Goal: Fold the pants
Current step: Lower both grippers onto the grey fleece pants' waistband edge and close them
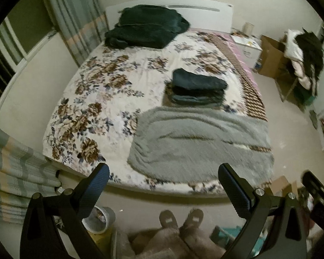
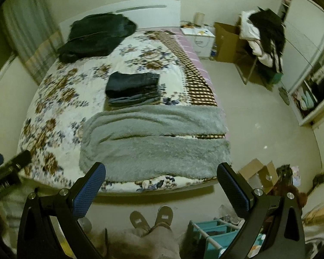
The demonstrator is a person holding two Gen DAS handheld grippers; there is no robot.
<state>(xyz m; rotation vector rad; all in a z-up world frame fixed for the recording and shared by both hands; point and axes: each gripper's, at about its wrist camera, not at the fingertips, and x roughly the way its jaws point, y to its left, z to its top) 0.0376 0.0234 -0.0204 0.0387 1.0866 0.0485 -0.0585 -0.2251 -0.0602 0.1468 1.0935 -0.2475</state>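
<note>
Grey fluffy pants (image 1: 200, 144) lie spread flat across the near end of the bed, legs side by side; they also show in the right wrist view (image 2: 155, 140). A stack of folded dark pants (image 1: 198, 89) sits just behind them on the floral bedcover (image 1: 101, 99), and shows in the right wrist view (image 2: 134, 89) too. My left gripper (image 1: 164, 179) is open and empty, held above the bed's near edge, apart from the grey pants. My right gripper (image 2: 162, 177) is open and empty in the same way. The right gripper's tip (image 1: 315, 185) shows at the left view's right edge.
A heap of dark clothes (image 1: 144, 28) lies at the headboard. A nightstand (image 2: 198, 37), cardboard boxes (image 2: 226, 43) and a clothes-laden chair (image 2: 263, 38) stand right of the bed. A bin (image 1: 99, 220) and a teal rack (image 2: 216, 235) are on the floor by my slippered feet (image 1: 179, 218).
</note>
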